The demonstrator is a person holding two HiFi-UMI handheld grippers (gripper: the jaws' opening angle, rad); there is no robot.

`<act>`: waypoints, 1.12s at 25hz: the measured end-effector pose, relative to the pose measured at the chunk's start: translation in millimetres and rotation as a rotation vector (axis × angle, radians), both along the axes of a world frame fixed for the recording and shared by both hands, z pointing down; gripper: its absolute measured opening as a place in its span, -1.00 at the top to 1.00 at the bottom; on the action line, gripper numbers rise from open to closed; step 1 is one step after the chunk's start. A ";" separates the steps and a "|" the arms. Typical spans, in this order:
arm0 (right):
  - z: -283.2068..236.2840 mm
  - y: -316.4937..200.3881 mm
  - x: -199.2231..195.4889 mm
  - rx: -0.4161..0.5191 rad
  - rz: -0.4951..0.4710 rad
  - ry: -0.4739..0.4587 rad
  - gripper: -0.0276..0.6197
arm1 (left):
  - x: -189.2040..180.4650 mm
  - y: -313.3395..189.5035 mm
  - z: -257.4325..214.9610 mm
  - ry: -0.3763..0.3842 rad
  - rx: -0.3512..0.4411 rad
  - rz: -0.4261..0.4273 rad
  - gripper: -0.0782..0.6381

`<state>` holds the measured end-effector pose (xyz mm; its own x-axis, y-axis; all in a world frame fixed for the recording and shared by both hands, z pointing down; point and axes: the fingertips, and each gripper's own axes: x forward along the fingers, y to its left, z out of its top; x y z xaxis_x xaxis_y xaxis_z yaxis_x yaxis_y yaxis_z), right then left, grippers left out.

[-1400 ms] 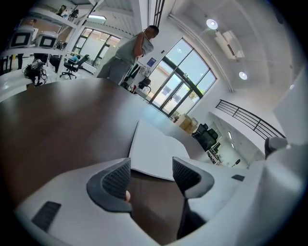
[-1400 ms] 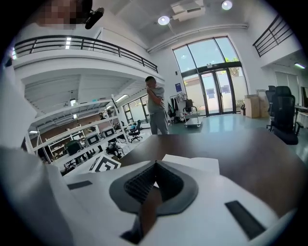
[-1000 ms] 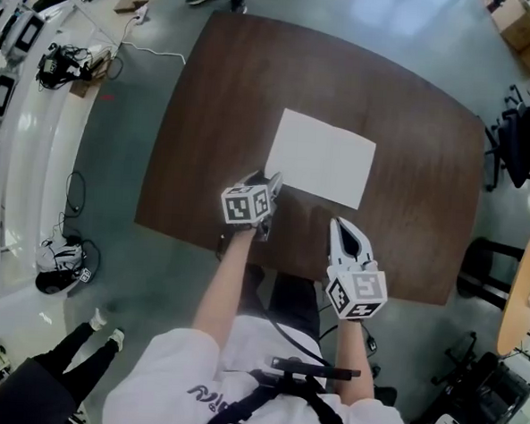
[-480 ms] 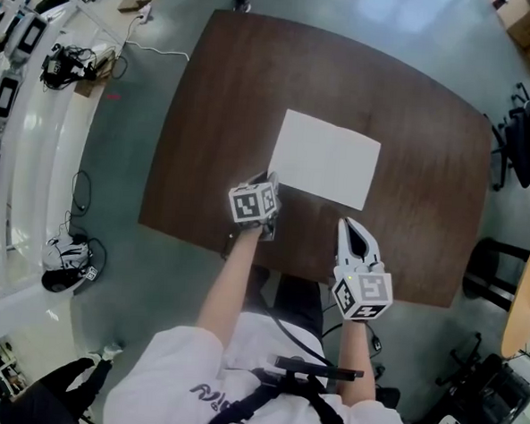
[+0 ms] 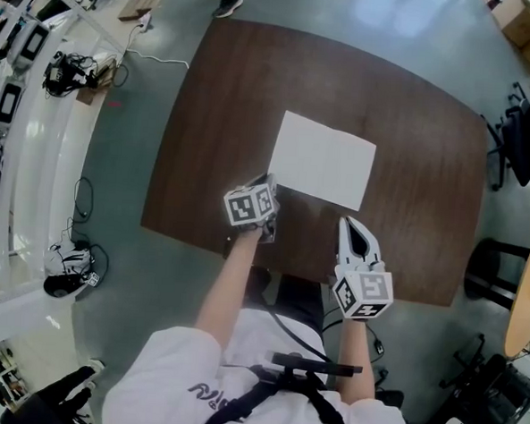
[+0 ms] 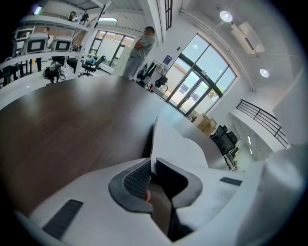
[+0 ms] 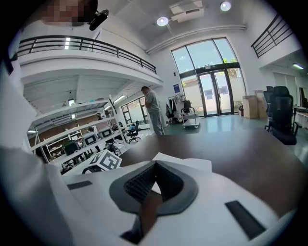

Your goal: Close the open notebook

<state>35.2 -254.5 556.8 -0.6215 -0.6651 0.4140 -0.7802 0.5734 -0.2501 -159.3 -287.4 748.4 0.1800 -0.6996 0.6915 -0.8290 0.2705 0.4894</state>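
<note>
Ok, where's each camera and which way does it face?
Head view: on the person's head, steeply down at table and notebook; forearms, torso, both grippers show.
Left gripper view: on the left gripper, looking across the table along jaws that have just been closing on a notebook page.
Right gripper view: on the right gripper, jaws together, empty, facing the notebook.
Shared: all see the notebook; both gripper views catch a standing person.

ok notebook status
Left hand-held gripper: jaws just been closing, pinching left edge of notebook. Right hand-held gripper: shut, empty, short of it. Notebook lies open. Nothing in the way.
</note>
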 end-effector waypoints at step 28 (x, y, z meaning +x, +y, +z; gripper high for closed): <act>-29.4 4.5 55.4 0.053 0.136 -0.072 0.93 | 113.1 -11.1 -111.8 -0.227 0.211 0.382 0.67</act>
